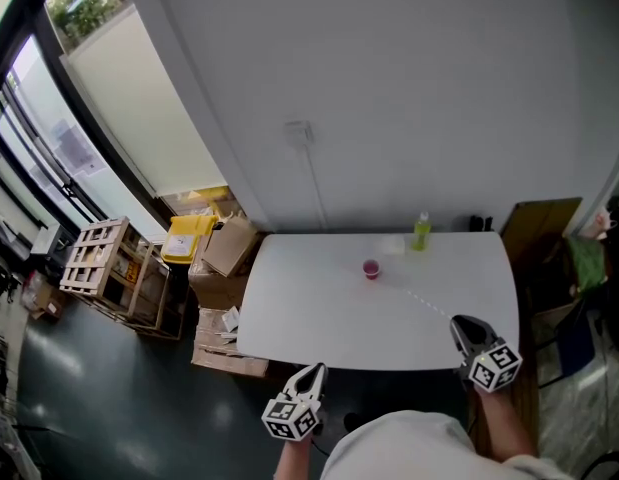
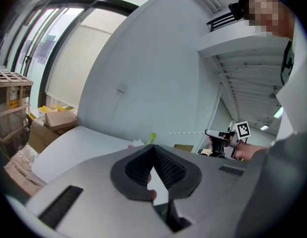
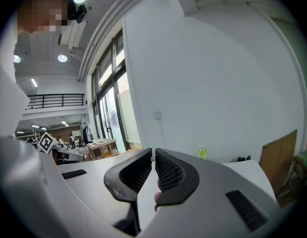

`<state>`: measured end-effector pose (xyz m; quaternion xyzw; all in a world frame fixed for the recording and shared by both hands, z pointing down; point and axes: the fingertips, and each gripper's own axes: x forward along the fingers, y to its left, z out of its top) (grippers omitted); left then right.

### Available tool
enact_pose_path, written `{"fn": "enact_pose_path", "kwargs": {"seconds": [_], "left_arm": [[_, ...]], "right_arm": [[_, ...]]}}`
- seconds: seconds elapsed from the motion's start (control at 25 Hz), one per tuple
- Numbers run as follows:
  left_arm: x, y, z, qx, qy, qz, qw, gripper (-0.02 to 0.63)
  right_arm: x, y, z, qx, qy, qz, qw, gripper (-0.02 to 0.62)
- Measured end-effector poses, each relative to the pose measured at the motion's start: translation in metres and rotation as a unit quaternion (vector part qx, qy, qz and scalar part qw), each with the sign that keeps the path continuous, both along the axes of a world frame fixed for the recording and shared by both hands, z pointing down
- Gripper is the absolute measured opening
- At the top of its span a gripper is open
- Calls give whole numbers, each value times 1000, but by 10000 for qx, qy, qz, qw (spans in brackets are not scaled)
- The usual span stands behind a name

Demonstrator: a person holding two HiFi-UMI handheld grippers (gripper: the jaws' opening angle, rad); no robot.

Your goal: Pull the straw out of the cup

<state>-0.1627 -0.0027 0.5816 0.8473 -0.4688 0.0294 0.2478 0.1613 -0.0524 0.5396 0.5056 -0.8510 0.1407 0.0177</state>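
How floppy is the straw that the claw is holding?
Probably not very: the straw sticks straight out from the right claw without drooping, so it seems fairly stiff. It looks thin, so it is likely very light and might crush if squeezed hard.

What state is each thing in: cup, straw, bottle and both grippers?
cup: upright on the table, no straw in it.
straw: out of the cup, gripped at one end.
bottle: upright at the table's far side.
left gripper: shut, empty.
right gripper: shut on the straw.
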Motion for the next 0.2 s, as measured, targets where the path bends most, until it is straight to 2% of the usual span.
{"fn": "enact_pose_path", "kwargs": {"seconds": [0.2], "left_arm": [[-5,-1,-4,50,-3,-36,10000,2]], "right_arm": [[-5,2,0,-62,-11,9,10000,49]]}}
